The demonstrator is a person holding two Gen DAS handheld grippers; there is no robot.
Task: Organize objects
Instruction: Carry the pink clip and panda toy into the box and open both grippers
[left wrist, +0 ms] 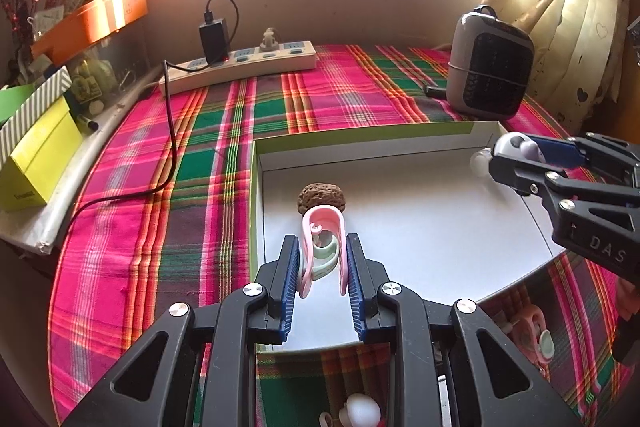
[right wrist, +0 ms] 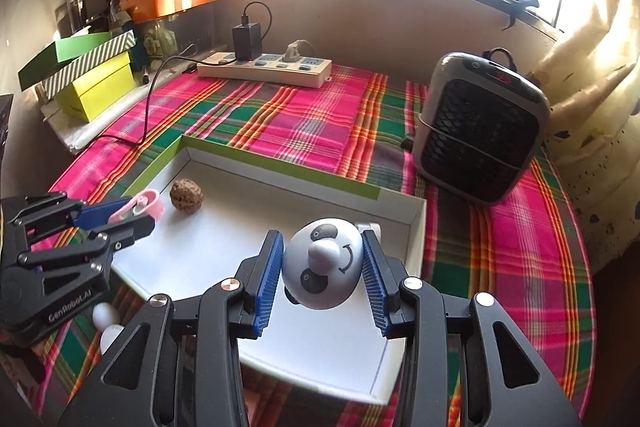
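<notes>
A: Both loads over the shallow white cardboard tray (right wrist: 416,227)?

B: Yes. Left tongs (left wrist: 323,259) pinch the pink plastic clip (left wrist: 322,223) beside the brown walnut (left wrist: 321,198); right tongs (right wrist: 323,267) clamp the white panda-faced ball (right wrist: 322,263) (probably plastic). Lower both, release gently.

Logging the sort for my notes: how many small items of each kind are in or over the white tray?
Walnut: 1, lying in the white tray
Pink clip: 1, held in left gripper
Panda toy: 1, held in right gripper
Total: 3

Glossy plastic panda ball (right wrist: 322,263); rough walnut (right wrist: 186,195); matt white cardboard tray (right wrist: 256,227); woven plaid cloth (right wrist: 304,123).
</notes>
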